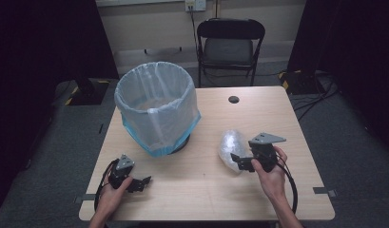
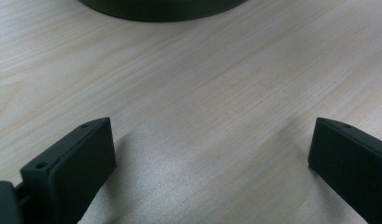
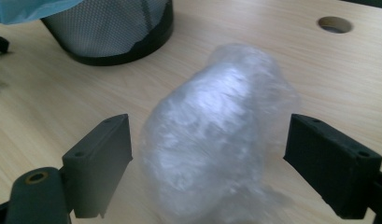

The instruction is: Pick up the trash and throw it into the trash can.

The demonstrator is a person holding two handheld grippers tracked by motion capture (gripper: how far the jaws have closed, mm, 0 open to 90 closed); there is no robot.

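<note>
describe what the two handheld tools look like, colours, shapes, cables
Both are black. The right tool carries a grey three-cornered plate on top and trails a black cable looping back past the forearm. The left tool has a smaller grey plate and a black cable too. Each ends in two flat, blocky black jaws with small screw holes. The forearms are bare, with no sleeves in sight.

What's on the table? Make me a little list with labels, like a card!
Table: light wooden table
Bin: mesh bin with a pale blue liner, standing far left
Bundle: crumpled clear plastic wad, lying on the table right of the bin
Right tongs: right tongs open, jaws either side of the wad, not squeezing
Left tongs: left tongs open, low over bare wood
</note>
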